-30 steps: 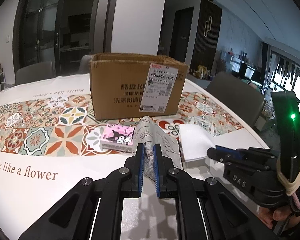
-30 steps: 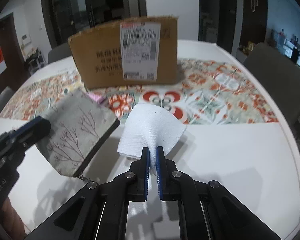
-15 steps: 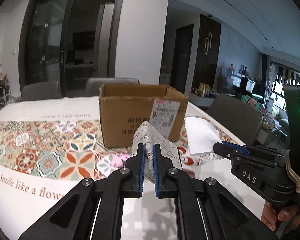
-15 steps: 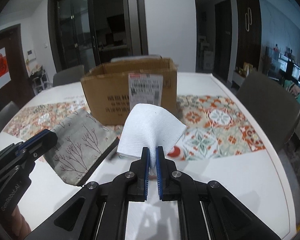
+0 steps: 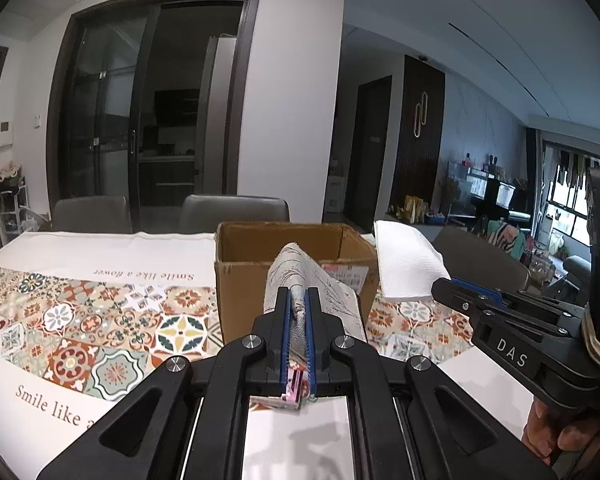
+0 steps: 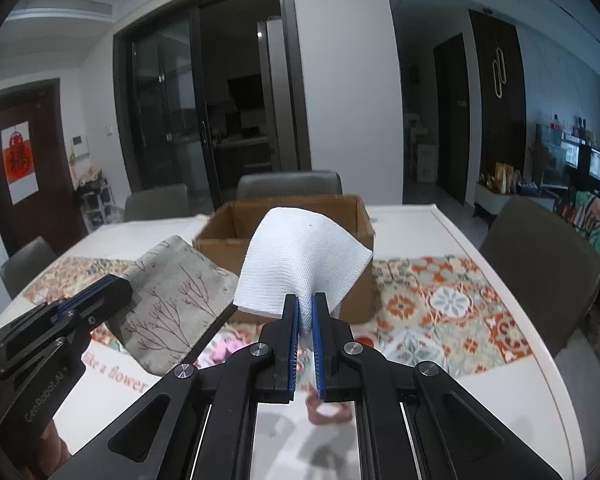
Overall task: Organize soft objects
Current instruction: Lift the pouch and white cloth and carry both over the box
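Both claws we held clenched | left gripper (image 5: 297, 307) on tree-print pouch (image 5: 300, 280) | right gripper (image 6: 306, 312) on white cloth (image 6: 300, 256) | open cardboard box (image 6: 228, 242) lay straight ahead, below both

Readable text:
- tablecloth (image 5: 100, 256): "Smile like a flower" upside down along the far edge; again on the near edge, cut off at "Smile like a"; right wrist view shows "like a flower".
- right tool (image 5: 512, 354): "DAS" on its body.
- left tool (image 6: 46, 392): "GenRobot.AI" on its side.
- shipping label (image 5: 346, 276) on cardboard box (image 5: 244, 280): print too small to read.
- red poster (image 6: 19, 160) on door: one character, unreadable.
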Motion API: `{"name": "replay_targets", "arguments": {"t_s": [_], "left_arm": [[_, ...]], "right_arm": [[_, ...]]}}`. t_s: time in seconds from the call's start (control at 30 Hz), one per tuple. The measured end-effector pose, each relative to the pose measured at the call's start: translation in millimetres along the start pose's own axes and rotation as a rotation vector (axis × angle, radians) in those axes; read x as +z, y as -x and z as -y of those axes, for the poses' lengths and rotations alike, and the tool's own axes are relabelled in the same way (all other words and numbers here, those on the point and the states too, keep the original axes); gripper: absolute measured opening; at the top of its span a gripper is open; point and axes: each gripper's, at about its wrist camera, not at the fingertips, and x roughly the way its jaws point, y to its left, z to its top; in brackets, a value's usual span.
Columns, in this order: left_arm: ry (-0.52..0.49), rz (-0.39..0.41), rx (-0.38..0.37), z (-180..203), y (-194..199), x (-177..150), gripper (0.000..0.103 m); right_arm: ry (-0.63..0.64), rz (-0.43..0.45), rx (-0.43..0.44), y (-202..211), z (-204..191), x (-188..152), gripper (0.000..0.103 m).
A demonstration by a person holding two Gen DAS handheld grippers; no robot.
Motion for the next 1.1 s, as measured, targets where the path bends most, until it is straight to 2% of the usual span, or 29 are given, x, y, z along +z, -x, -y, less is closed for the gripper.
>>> {"name": "replay_targets", "arguments": {"t_s": [0.47, 1.1], "left_arm": [[-0.005, 0.034, 0.029, -12, -19, 34, 0.008], [-0.055, 0.081, 0.057, -13, -85, 68, 0.008]], "right_arm": [[0.032, 0.068, 0.055, -18, -9, 41, 0.008], [0.059, 0.046, 0.038, -80, 1, 71, 0.008]]}}
